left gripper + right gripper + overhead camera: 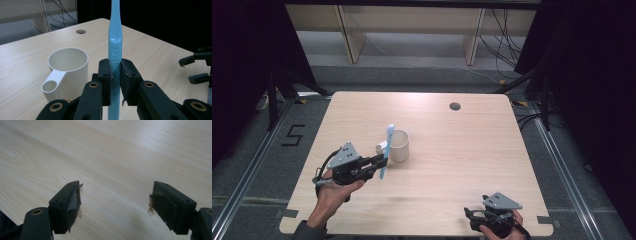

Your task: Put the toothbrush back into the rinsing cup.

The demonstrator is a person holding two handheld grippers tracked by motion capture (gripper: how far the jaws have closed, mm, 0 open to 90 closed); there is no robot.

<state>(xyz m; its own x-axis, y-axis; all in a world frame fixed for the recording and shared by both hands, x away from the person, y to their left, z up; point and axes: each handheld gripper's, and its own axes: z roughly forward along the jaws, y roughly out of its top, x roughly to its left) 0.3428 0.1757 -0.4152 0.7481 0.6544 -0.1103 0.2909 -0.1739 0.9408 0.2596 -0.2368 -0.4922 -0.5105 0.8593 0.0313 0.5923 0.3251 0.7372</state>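
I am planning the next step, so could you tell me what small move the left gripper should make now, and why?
Probably carry the toothbrush sideways until it is over the cup's open mouth. The left gripper is shut on its ribbed handle and holds it upright, beside the cup rather than above it. The right gripper is open and apart.

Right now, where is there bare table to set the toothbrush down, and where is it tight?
The table is bare from the cup rightward to its right edge, and between the cup and the round hole. The near strip before the open right tool is also free. It is crowded only where the left tool holds the toothbrush beside the cup.
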